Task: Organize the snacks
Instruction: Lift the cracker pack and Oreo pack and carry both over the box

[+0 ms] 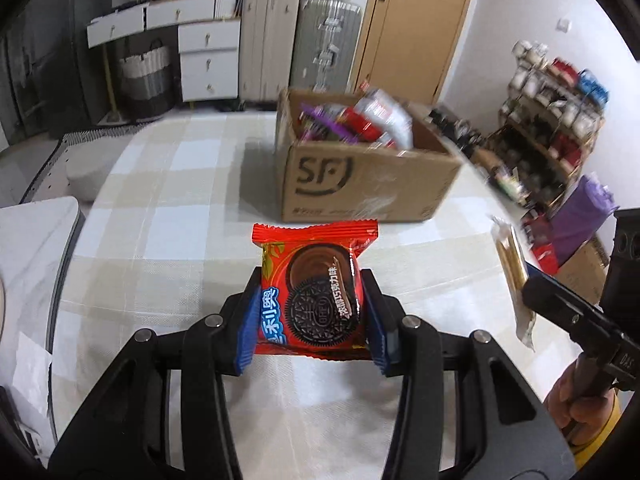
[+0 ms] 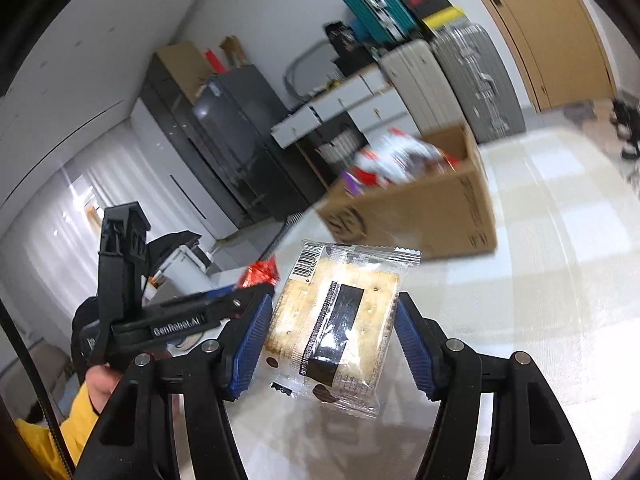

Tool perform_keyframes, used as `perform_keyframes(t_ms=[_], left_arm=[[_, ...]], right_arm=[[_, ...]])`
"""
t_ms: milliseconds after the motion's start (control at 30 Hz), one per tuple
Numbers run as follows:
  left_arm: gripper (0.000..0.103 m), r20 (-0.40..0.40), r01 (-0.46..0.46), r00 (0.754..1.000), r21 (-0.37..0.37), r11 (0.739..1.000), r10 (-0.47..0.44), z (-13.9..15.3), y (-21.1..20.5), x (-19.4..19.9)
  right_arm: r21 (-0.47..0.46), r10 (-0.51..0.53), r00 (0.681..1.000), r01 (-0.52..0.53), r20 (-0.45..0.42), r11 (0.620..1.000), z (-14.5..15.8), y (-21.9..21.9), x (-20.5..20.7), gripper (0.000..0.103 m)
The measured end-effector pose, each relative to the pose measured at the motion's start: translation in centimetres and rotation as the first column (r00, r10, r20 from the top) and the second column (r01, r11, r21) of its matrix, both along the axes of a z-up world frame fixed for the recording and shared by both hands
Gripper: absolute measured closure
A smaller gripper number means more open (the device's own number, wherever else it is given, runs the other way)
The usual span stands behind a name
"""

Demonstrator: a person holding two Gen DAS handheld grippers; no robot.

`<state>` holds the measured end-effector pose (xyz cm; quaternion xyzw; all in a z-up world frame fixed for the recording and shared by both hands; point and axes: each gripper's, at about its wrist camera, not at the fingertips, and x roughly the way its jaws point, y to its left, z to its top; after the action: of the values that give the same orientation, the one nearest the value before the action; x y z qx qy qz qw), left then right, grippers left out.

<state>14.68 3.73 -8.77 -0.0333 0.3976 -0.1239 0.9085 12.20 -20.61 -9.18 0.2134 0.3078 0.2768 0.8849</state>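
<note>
Two snacks are in hand at once, one per gripper, and both are lifted clear of the checked tablecloth (image 1: 168, 208). Starting on your left, the left gripper (image 1: 312, 312) has its blue pads (image 1: 249, 322) pressed against the two side edges of a red Oreo packet (image 1: 314, 288), so it is clamped on the packet with the printed face up and the crimped end pointing forward. That flat, edge-on hold keeps the cookie inside from being squeezed through its face, which looks like the reason for it.

Further along, ahead of that packet, stands the open SF cardboard box (image 1: 360, 184), already holding a jumble of red, purple and white wrappers. It is the likely destination, and the Oreo packet sits near its front wall but not yet over the opening.

To your right, the right gripper (image 2: 334, 332) holds a clear-wrapped cracker pack (image 2: 334, 320) with the barcode and black label showing. Its left pad touches the wrapper; on the right side the pad seems to meet the pack's edge, though blur makes the contact hard to confirm, so I judge it gripped rather than loose. From this camera the box (image 2: 420, 212) lies ahead and slightly tilted in view, well short of the crackers.

Both packs probably need carrying forward and over the rim before you release.
</note>
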Motion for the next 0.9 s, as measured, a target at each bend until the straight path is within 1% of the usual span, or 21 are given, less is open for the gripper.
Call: perform_keyframes(t_ms=[33, 200, 333, 400, 500, 633, 767, 900], left_arm=[[0.061, 0.024, 0.001, 1.0, -0.012, 1.0, -0.001, 1.0, 0.0, -1.1], [0.061, 0.125, 0.014, 0.992, -0.045, 0.999, -0.008, 6.1, 0.1, -6.2], [0.061, 0.18, 0.032, 0.983, -0.07, 0.997, -0.019, 9.1, 0.6, -9.6], [0.061, 0.195, 0.062, 0.98, -0.101, 0.993, -0.041, 10.5, 1.0, -11.4], [0.061, 0.222, 0.075, 0.974, -0.109, 0.991, -0.049, 11.9, 1.6, -13.8], [0.061, 0.229, 0.09, 0.972, -0.128, 0.988, -0.058, 12.5, 2.1, -15.7], [0.061, 0.224, 0.1, 0.972, -0.134, 0.986, -0.068, 12.7, 2.7, -16.4], [0.061, 0.223, 0.1, 0.972, -0.132, 0.986, -0.069, 12.7, 3.0, -15.8]], right_arm=[[-0.005, 0.006, 1.0, -0.006, 0.023, 1.0, 1.3, 0.3, -0.7, 0.04], [0.003, 0.026, 0.997, -0.026, 0.068, 1.0, 6.0, 1.2, -2.9, 0.04], [-0.007, 0.027, 0.995, -0.027, 0.1, 1.0, 9.2, 1.9, -4.8, 0.039], [0.002, 0.016, 0.996, -0.017, 0.091, 1.0, 10.1, 1.6, -5.5, 0.039], [0.029, 0.009, 0.997, -0.011, 0.073, 1.0, 11.0, 1.2, -6.2, 0.039], [0.023, 0.01, 0.997, -0.012, 0.077, 1.0, 11.3, 1.3, -7.3, 0.039], [0.02, 0.008, 0.997, -0.009, 0.072, 1.0, 11.1, 1.2, -7.1, 0.039], [0.015, -0.001, 0.997, -0.001, 0.071, 1.0, 11.1, 0.8, -5.7, 0.039]])
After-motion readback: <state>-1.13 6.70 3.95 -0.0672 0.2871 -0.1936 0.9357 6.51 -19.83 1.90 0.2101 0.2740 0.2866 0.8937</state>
